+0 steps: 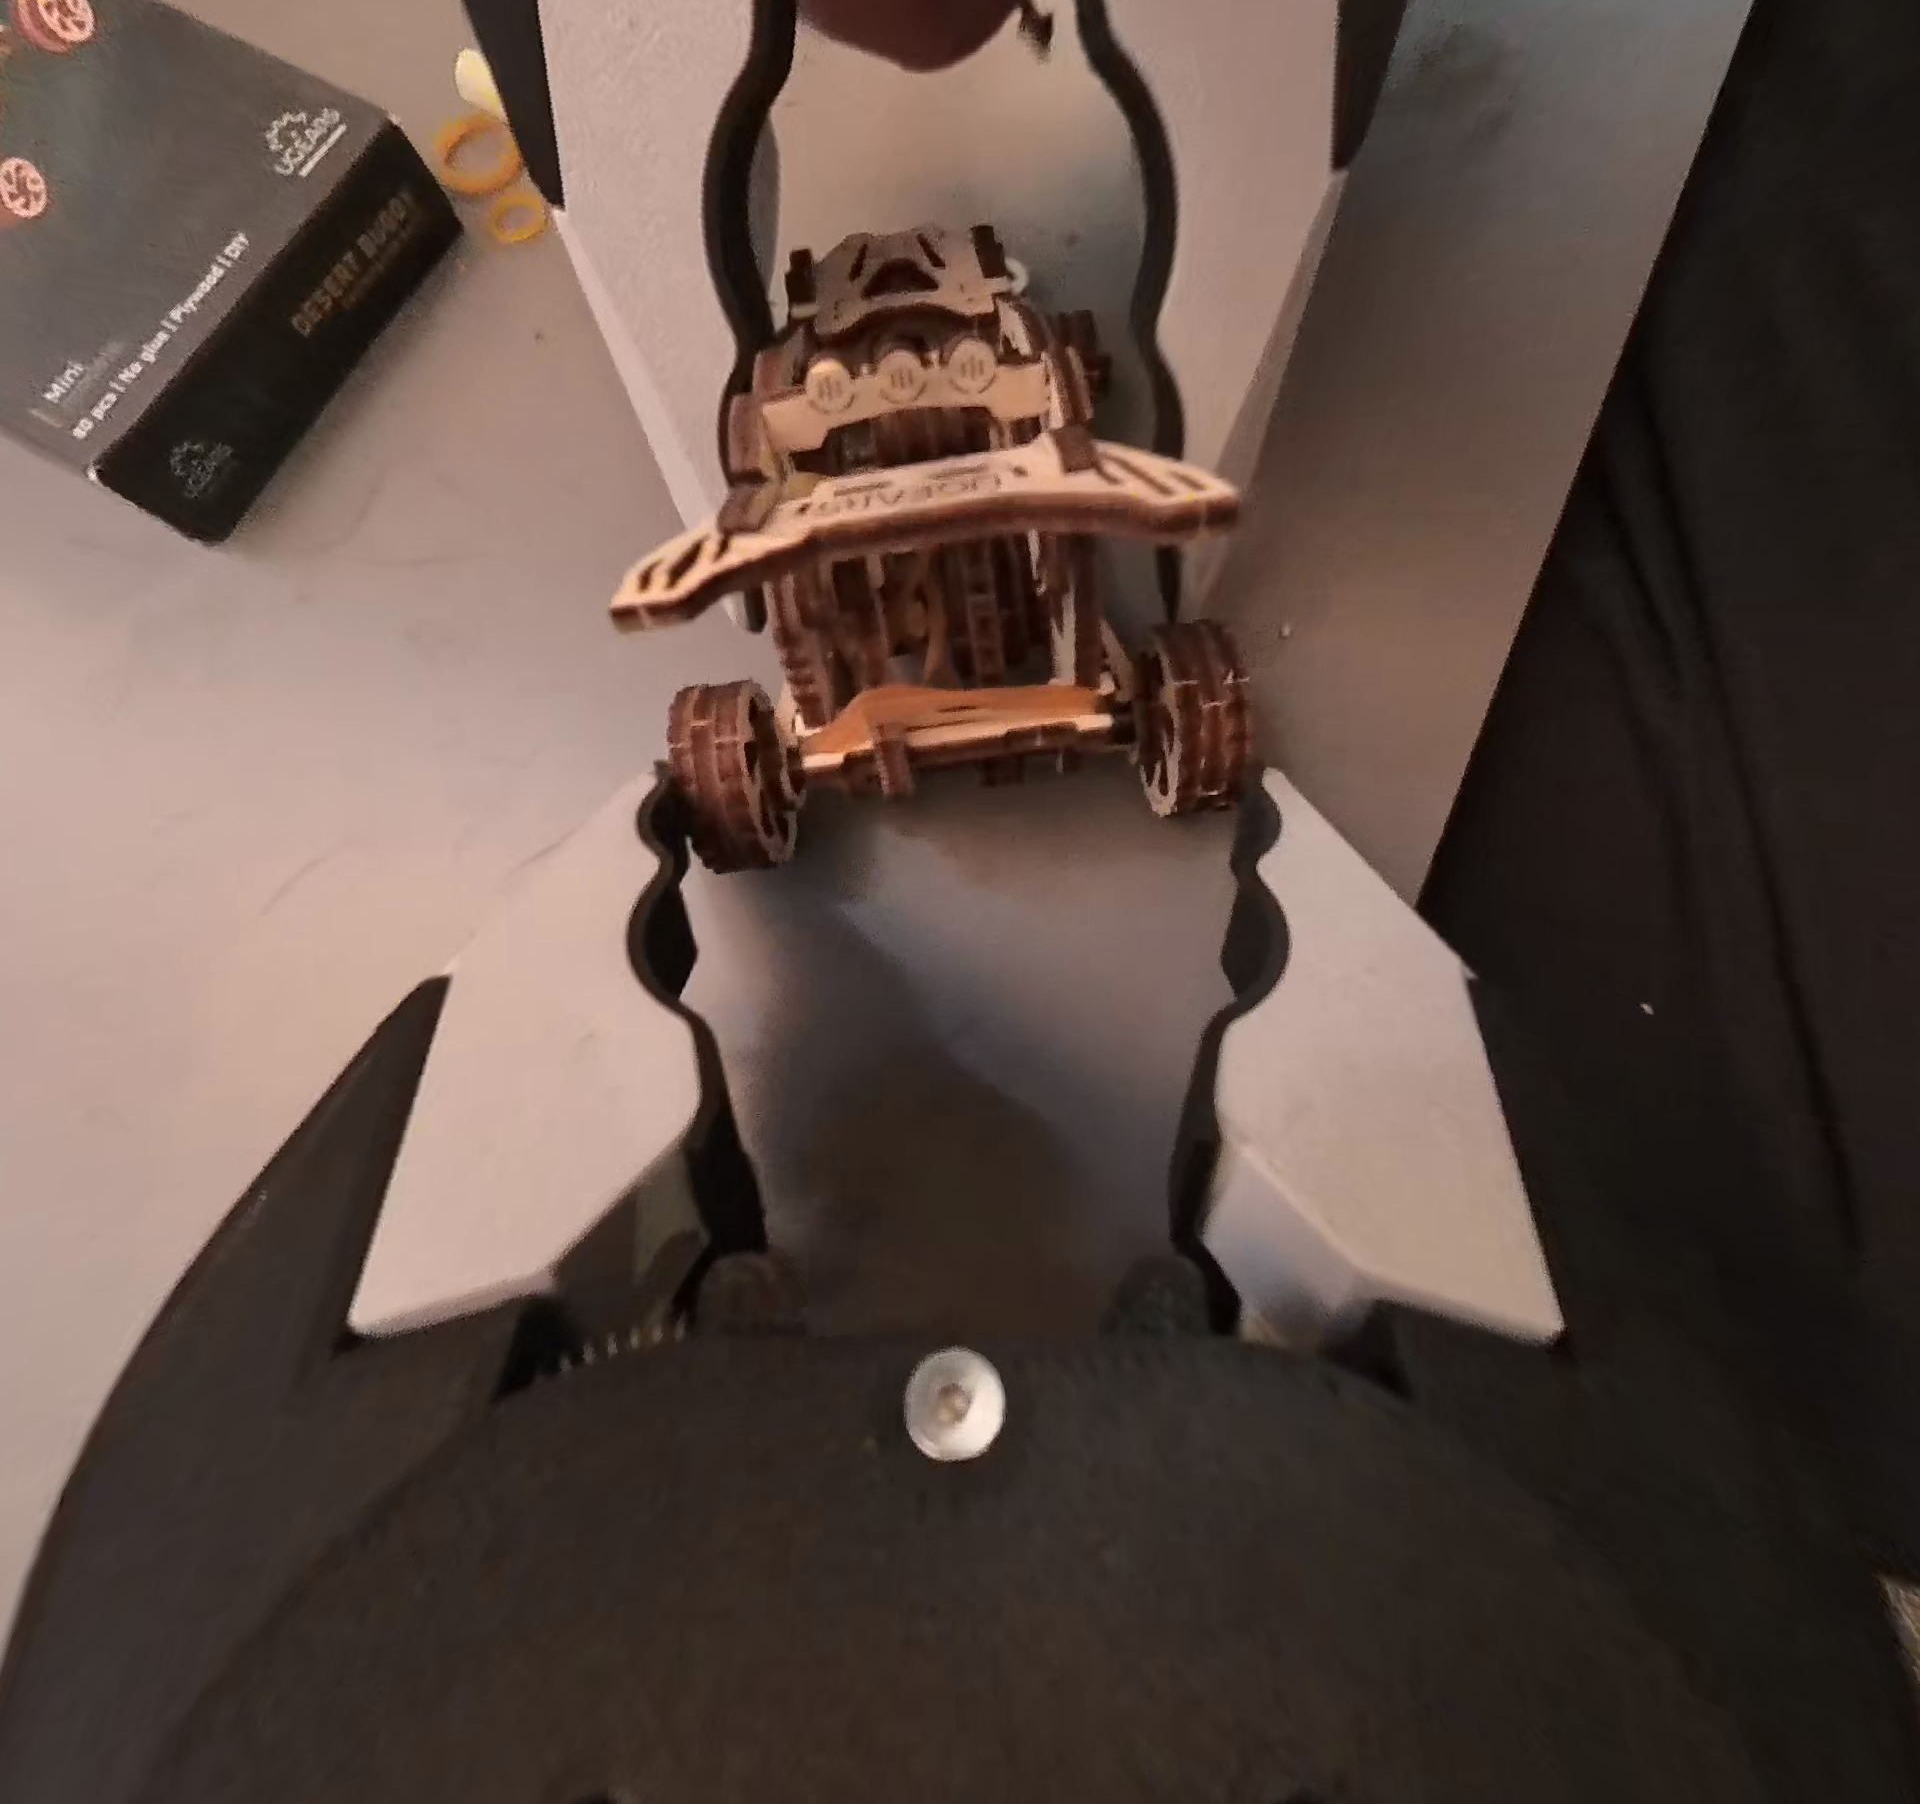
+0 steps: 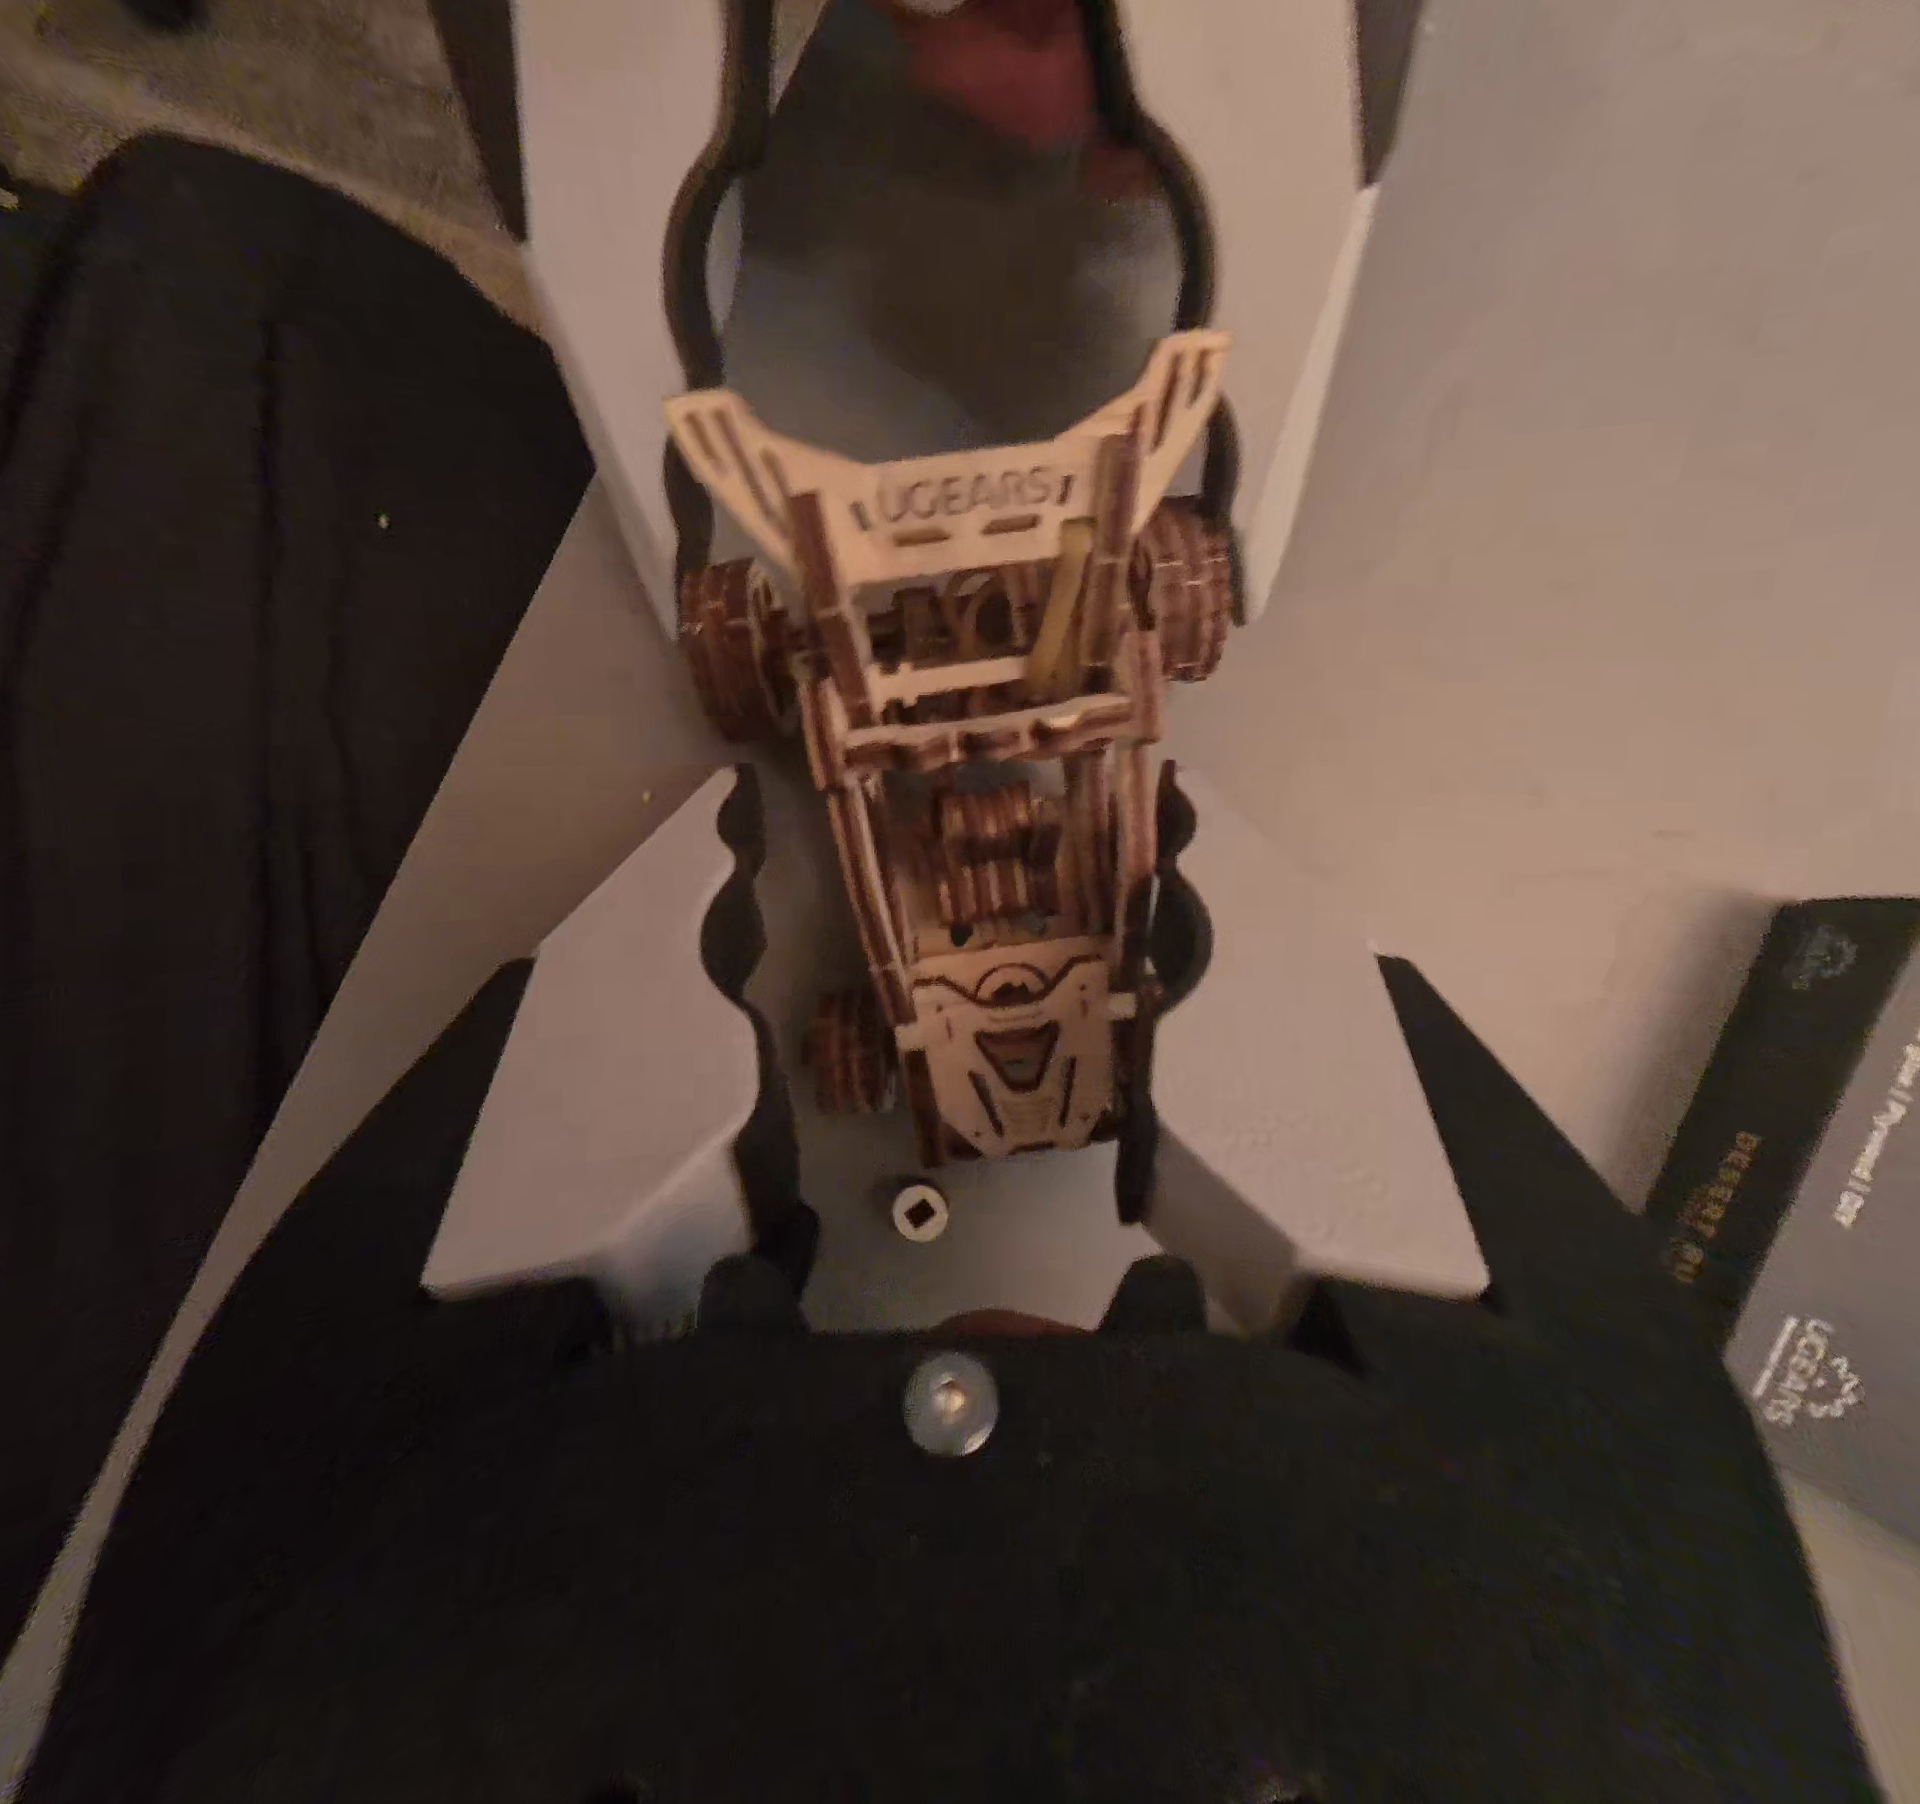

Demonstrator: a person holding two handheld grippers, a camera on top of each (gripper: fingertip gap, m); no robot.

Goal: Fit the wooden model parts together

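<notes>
A wooden buggy model [image 1: 935, 528] stands on the grey table [image 1: 260, 767], held from both ends. My left gripper [image 1: 961, 809] is set wide, its fingertips against the outer sides of the two rear wheels [image 1: 732, 783] below the spoiler. My right gripper [image 2: 956, 788] comes from the opposite side and is shut on the buggy's front body [image 2: 997, 1037]. In the right wrist view the left gripper [image 2: 956, 559] shows at the top, around the rear wheels. A small white ring part with a square hole [image 2: 920, 1214] lies on the table between my right fingers, just short of the buggy's nose.
The black kit box [image 1: 208, 300] lies left of the buggy; it also shows in the right wrist view [image 2: 1818, 1183]. Yellow rubber bands [image 1: 478, 154] lie beyond the box. A black cloth [image 1: 1714, 611] covers the table's other side.
</notes>
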